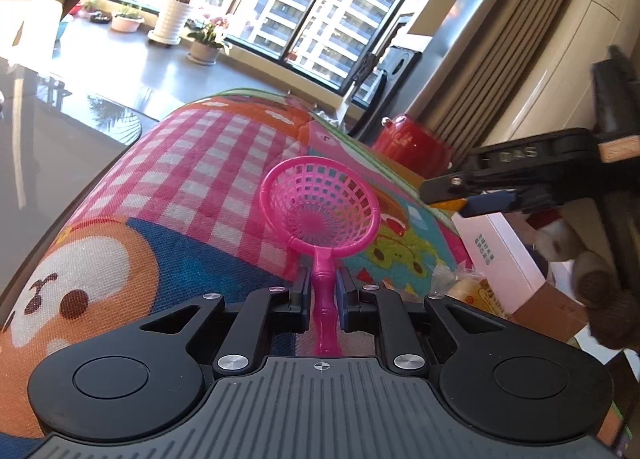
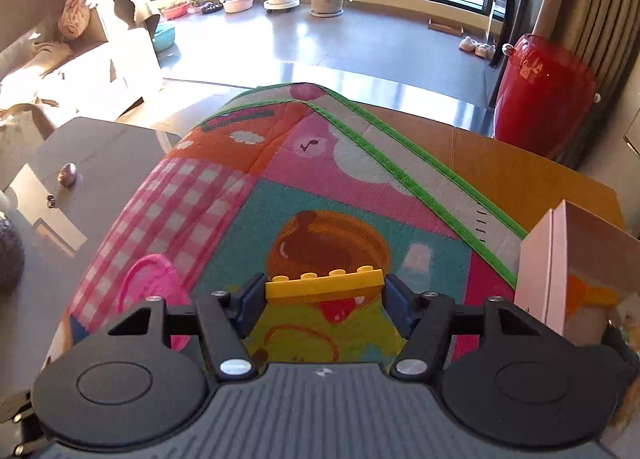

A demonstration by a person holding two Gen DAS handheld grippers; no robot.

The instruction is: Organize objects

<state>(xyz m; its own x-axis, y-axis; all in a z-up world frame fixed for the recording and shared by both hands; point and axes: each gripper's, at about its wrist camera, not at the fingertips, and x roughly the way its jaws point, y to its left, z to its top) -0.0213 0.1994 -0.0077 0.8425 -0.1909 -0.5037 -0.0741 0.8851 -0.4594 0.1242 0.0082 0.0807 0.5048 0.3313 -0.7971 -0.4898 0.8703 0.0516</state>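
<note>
A pink toy strainer (image 1: 320,211) hangs over the colourful play mat (image 1: 200,163), basket end forward. My left gripper (image 1: 324,279) is shut on its thin handle. In the right wrist view the strainer's basket (image 2: 152,287) shows at the lower left. A flat yellow studded brick (image 2: 324,285) sits crosswise between the blue pads of my right gripper (image 2: 325,291), which is shut on its two ends above the mat (image 2: 360,195). From the left wrist view, the right gripper (image 1: 480,195) reaches in from the right, just beyond the strainer.
A pale pink box (image 2: 536,279) stands at the mat's right edge, with a snack packet (image 1: 468,291) and a brown plush toy (image 1: 592,279) beside it. A red canister (image 2: 540,87) stands on the floor past the wooden table (image 2: 520,163). Plant pots line the window.
</note>
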